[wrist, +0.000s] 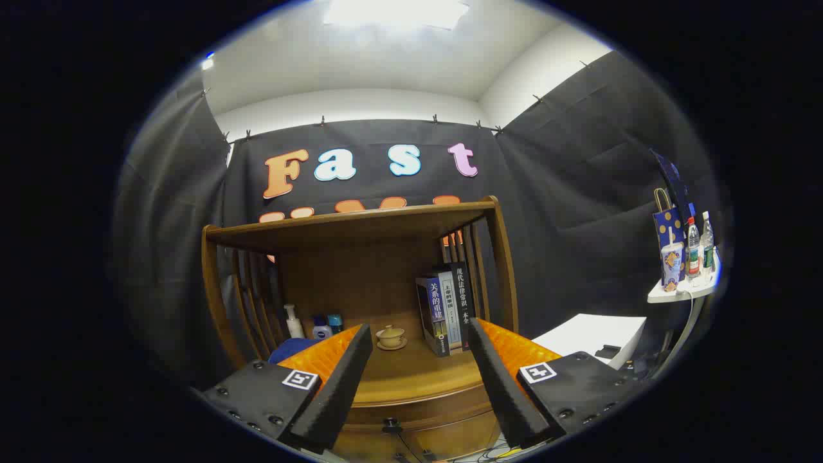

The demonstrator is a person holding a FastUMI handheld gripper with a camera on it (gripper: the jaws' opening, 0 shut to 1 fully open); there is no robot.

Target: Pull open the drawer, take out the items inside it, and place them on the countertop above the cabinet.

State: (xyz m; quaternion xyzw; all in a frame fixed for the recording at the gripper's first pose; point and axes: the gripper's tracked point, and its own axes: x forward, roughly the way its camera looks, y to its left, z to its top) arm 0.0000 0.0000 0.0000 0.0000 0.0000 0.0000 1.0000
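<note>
Gripper spread wide, nothing between its fingers, held above and just in front of the wooden cabinet. Below and between the fingertips, near edge of the worktop, and under it the drawer front with a small dark knob; drawer looks closed, contents hidden. Beyond the fingers, on the worktop under a wooden shelf top with slatted sides: a small lidded tea cup on a saucer about mid-way, a row of upright books to its right against the right slats, and at far left a white pump bottle beside two small blue-capped bottles. Something blue partly hidden behind the left finger, too covered to identify. Well off to the right, a white box, and farther right a small white side shelf carrying a gift bag, a paper cup and two drink bottles.
</note>
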